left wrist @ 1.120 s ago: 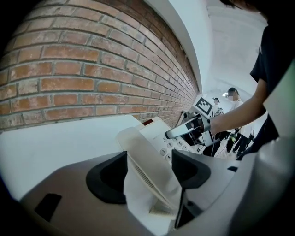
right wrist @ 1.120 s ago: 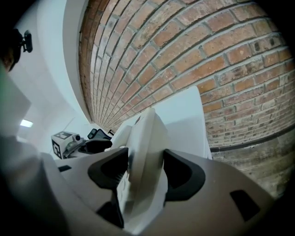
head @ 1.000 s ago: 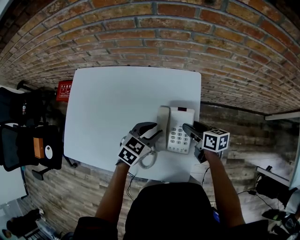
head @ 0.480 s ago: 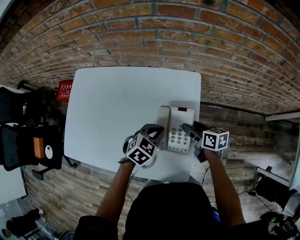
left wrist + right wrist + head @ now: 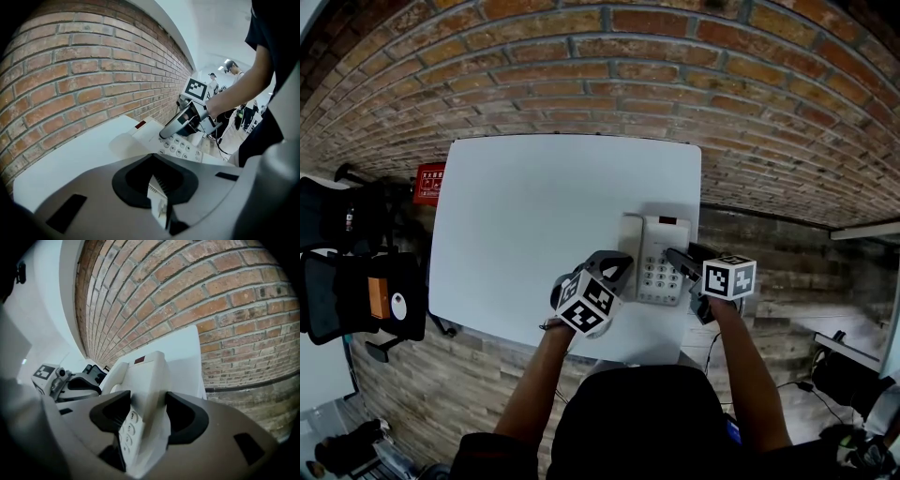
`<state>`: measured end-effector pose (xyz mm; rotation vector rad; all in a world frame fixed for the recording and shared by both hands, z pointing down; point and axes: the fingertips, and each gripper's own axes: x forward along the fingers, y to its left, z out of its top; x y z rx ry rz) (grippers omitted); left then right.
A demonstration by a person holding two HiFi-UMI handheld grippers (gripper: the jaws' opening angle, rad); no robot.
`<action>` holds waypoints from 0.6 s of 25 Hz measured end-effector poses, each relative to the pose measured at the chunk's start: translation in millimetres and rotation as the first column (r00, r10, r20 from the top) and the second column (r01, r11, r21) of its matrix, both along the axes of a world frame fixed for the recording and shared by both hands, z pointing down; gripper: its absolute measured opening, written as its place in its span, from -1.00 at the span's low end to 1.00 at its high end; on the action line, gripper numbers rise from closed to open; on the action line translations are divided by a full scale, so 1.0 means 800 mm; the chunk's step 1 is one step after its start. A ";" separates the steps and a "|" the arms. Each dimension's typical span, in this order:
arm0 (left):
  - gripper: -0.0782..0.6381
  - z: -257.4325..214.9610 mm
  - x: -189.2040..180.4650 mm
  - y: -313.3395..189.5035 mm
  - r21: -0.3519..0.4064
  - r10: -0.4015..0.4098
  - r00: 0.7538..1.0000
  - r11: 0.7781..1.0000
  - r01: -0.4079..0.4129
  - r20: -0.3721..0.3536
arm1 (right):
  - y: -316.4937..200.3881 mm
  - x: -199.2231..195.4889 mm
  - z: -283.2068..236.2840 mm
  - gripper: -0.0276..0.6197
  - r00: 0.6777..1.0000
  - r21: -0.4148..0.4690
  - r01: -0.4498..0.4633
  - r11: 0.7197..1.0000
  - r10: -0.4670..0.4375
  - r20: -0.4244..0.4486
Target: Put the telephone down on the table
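A white push-button telephone (image 5: 661, 258) lies flat on the white table (image 5: 525, 206) near its front right corner, with the handset (image 5: 628, 236) in the cradle on its left side. My right gripper (image 5: 676, 259) is shut on the base's right edge, which fills the gap between its jaws (image 5: 145, 423). My left gripper (image 5: 619, 266) hovers at the handset's near end with its jaws shut. In the left gripper view only a thin white strip shows between them (image 5: 158, 206), and the keypad (image 5: 180, 147) lies ahead.
A brick wall (image 5: 609, 66) rises behind the table. A black office chair (image 5: 356, 281) and a red sign (image 5: 429, 181) stand off the left edge. The table's front edge (image 5: 628, 356) is just below the phone. People stand in the far background (image 5: 234, 75).
The left gripper has shut its jaws, rolled and shifted a little right towards the phone. The coiled cord seen under it earlier is now hidden. The right gripper and telephone have stayed put.
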<state>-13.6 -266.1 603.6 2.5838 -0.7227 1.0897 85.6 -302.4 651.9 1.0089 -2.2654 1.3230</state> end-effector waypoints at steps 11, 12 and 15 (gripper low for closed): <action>-0.76 0.000 0.008 0.002 -0.001 0.001 1.000 1.000 -0.001 -0.023 | 0.002 0.005 0.003 -0.18 0.999 0.017 -0.013 1.000 0.013 -0.039; -0.76 0.001 0.008 0.002 -0.001 -0.003 1.000 1.000 0.003 -0.027 | 0.002 0.005 0.003 -0.18 0.999 0.022 -0.015 1.000 0.016 -0.045; -0.76 0.000 0.007 0.001 -0.001 -0.017 0.999 1.000 0.017 -0.032 | 0.004 0.007 0.000 -0.21 0.998 0.037 -0.014 0.999 0.016 -0.068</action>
